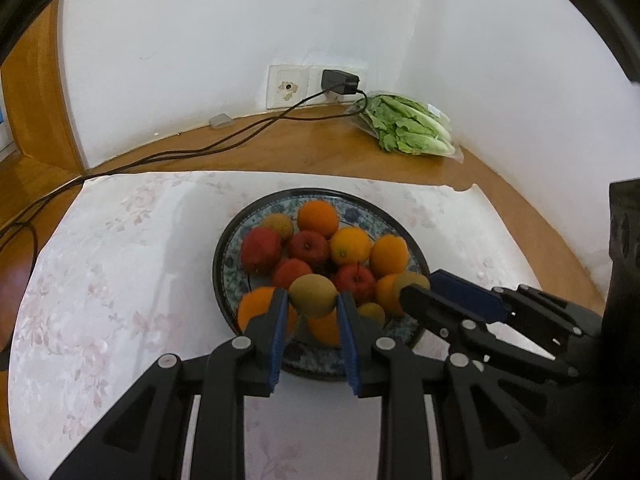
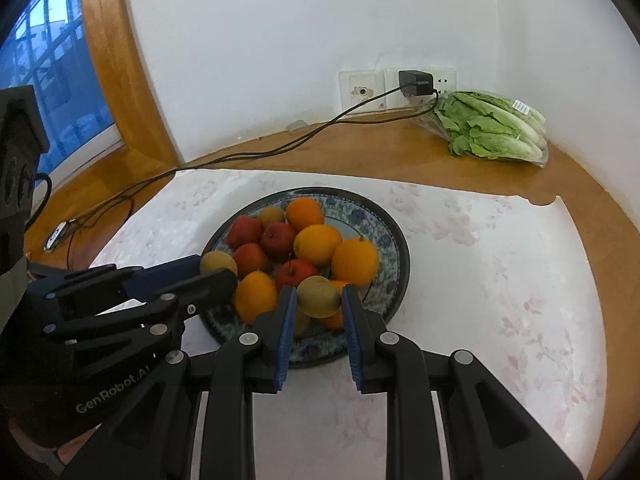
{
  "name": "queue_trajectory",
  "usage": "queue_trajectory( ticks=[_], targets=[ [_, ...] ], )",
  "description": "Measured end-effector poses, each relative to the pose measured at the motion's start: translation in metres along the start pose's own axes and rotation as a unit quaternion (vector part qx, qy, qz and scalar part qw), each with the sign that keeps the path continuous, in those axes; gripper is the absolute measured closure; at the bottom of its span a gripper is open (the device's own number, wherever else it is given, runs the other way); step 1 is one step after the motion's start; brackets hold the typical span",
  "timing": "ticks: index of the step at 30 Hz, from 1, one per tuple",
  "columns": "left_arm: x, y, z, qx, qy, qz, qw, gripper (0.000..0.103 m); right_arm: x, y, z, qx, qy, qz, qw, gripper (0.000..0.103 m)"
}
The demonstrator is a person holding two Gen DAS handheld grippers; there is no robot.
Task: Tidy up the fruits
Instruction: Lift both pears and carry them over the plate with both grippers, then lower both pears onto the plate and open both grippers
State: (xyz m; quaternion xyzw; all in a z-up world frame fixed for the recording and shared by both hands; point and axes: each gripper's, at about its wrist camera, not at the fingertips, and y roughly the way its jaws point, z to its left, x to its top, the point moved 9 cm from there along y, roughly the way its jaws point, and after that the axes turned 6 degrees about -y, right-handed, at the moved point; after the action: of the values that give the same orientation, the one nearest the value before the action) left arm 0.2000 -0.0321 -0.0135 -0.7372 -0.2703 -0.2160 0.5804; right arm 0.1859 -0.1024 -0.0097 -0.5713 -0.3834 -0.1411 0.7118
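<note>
Both kiwis lifted, not yet placed. Left gripper (image 1: pixel 313 306) pinching a kiwi (image 1: pixel 313 295) between blue pads, held over the near rim of the plate (image 1: pixel 224 240). Right gripper (image 2: pixel 319 306) pinching a second kiwi (image 2: pixel 319 296) the same way, also over the near rim, just beside the left gripper.

Progress, as a judgement: early. Sorting under way with the kiwis only; no sorted group visible anywhere on the white cloth (image 1: pixel 120 240) or the desk (image 1: pixel 320 144). Oranges and apples untouched in the plate, piled and touching one another.

Count, as far as visible:
- Kiwis: two in the grippers, at least two left in the plate (one far side, one near rim).
- Oranges (image 1: pixel 318 218): about six, some partly hidden behind the grippers.
- Apples (image 1: pixel 308 245): four, red.
- Plate: one, blue-patterned, dark rim.

Remaining: set down both kiwis, then remove and group the rest. Destination not visible.

Off-task: bagged lettuce (image 1: pixel 408 130) in the far corner, charger cable (image 1: pixel 200 152) across the desk.
</note>
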Motion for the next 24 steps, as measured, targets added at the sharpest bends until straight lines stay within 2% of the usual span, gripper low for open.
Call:
queue_trajectory(
  ticks=[4,13,24],
  targets=[
    [0.004,0.002,0.001,-0.002,-0.001,-0.005,1.0,0.077,0.006,0.005,-0.002,-0.009,-0.011,-0.006,1.0,0.079],
    [0.008,0.007,0.002,-0.006,0.003,-0.009,0.9999,0.077,0.012,0.013,-0.005,0.007,0.003,-0.011,1.0,0.078],
    [0.006,0.001,-0.002,-0.01,0.004,0.003,0.9999,0.064,0.007,0.003,-0.016,0.006,0.032,-0.008,0.999,0.066]
  ],
)
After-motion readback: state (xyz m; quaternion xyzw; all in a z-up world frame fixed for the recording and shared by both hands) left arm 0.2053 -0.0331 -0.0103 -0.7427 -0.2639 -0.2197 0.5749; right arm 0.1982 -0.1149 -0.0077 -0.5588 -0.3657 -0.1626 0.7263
